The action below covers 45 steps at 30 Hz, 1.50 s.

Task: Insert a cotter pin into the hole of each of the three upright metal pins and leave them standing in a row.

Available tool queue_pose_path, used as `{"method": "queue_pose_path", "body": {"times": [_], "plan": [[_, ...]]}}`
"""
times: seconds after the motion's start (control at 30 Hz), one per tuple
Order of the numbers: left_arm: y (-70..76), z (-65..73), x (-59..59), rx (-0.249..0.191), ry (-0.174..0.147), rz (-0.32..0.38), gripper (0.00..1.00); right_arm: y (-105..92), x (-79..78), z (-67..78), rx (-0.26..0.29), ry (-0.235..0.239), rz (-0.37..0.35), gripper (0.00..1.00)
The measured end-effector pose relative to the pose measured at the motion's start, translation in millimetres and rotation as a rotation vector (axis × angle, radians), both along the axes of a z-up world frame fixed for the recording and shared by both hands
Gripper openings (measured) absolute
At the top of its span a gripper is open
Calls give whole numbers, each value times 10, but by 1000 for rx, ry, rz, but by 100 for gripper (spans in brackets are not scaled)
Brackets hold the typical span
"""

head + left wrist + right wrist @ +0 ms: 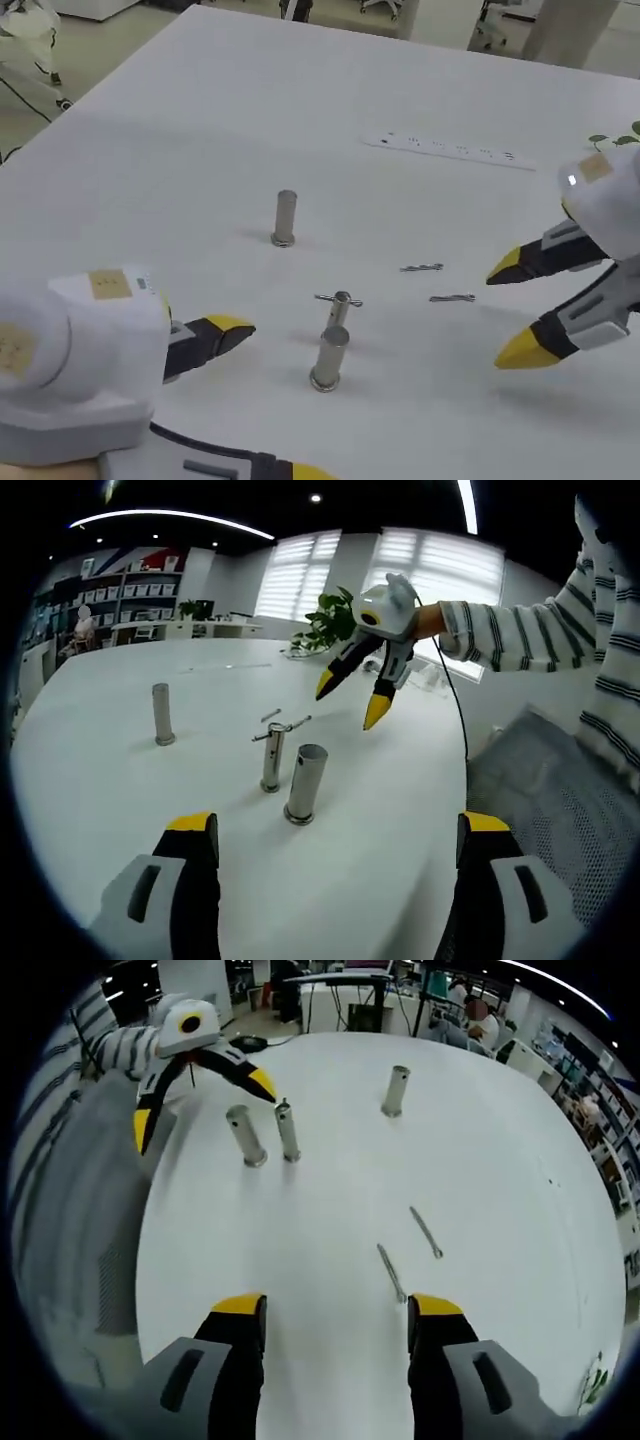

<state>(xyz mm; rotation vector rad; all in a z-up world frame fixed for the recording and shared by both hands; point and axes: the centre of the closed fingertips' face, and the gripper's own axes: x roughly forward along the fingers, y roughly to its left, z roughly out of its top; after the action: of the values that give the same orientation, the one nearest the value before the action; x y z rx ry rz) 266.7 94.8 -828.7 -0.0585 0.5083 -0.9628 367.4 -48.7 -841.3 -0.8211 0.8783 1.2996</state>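
Currently we hold both grippers over the white counter (200, 120), and neither carries anything. Our left gripper (268, 398) sits at the near left with its fingers spread wide and released. Our right gripper (500, 313) hovers at the right, its fingers likewise parted and empty. Between them stand the three upright metal pins. The nearest pin (329, 355) is the thickest, and in the left gripper view its top looks hollow. Just beside it and slightly farther away stands a slimmer pin (339, 318), with a cotter pin (338, 299) lying crosswise through its top. The third pin (285, 215) stands well apart from these two, farther away and to the left. To the right of the pins a loose cotter pin (422, 268) lies flat on the counter. A second loose cotter pin (452, 298) lies a little nearer, close to the right gripper's fingers. A white power strip (450, 150) lies at the far right. In the left gripper view a striped sleeve (520, 630) leads to the right gripper.
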Motion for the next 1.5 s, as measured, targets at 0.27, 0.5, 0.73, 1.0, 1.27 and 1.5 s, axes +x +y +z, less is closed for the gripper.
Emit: {"method": "queue_pose_path", "body": {"times": [0.27,0.5,0.73,1.0,1.27,1.5], "plan": [[-29,-22,-17,-26,28,11,99,93,208,-157,-13,35,9,51],[12,-39,17,-13,1,24,97,88,291,-250,-70,52,21,38],[97,-32,79,-12,-7,46,94,59,279,-272,-105,63,32,29],[135,-70,103,6,-9,40,92,48,377,-284,-138,30,17,17],[124,-113,79,7,12,46,91,52,391,-288,-164,11,18,12],[145,-98,71,21,-8,75,84,69,409,-301,-204,-32,38,5]]}}
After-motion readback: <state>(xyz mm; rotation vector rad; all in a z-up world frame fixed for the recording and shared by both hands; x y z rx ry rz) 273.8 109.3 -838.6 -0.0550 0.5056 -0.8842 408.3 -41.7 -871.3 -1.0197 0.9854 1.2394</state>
